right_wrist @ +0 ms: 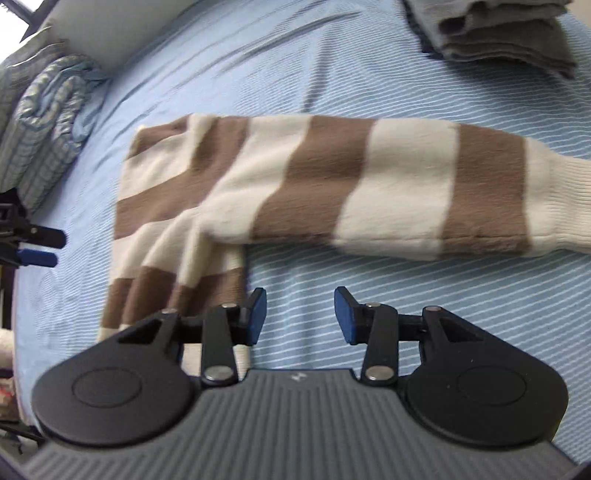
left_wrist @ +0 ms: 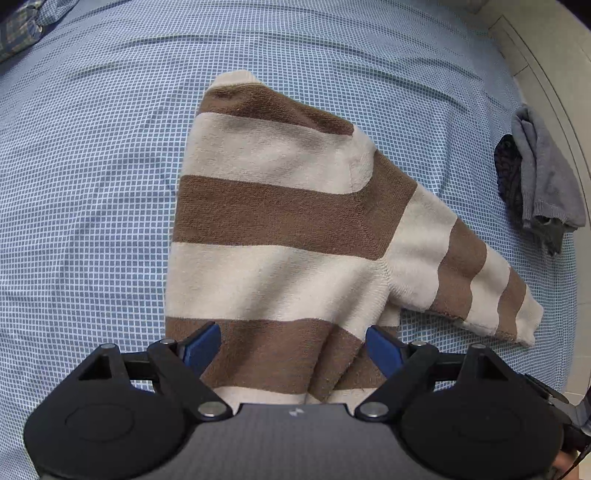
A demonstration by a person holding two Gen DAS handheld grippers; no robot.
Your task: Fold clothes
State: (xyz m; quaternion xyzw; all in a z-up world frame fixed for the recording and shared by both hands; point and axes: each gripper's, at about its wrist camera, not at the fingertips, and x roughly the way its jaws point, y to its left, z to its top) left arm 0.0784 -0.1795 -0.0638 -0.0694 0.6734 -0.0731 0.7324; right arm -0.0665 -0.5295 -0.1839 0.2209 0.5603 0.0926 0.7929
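A bed covered with a light-blue checked sheet (left_wrist: 92, 184) fills both views. Its far-right edge curves off against a pale floor in the left wrist view, and wide stretches of bare sheet lie open to the left of and beyond the garment.

The brown-and-cream striped knit sweater (left_wrist: 273, 221) lies flat near the middle of the bed, its body folded into a narrow panel with a straight left edge. One striped sleeve (right_wrist: 388, 184) sticks out sideways from the body, flat on the sheet, with its ribbed cream cuff running to the right border of the right wrist view. Open sheet lies between that sleeve and the right gripper.

A bunched blue-and-white quilt (right_wrist: 44, 122) sits against the bed's upper-left corner in the right wrist view, well apart from the sweater. A stack of folded grey clothes (right_wrist: 498, 33) rests near the bed's far edge, beyond the sleeve and apart from it.

The left gripper (left_wrist: 293, 345) hangs over the sweater's bottom hem, its blue pads (left_wrist: 201, 345) spread wide on either side of the brown stripe, clamping nothing. The right gripper (right_wrist: 300, 315) hovers just beside the hem's right corner, above bare sheet, its jaws parted and empty.
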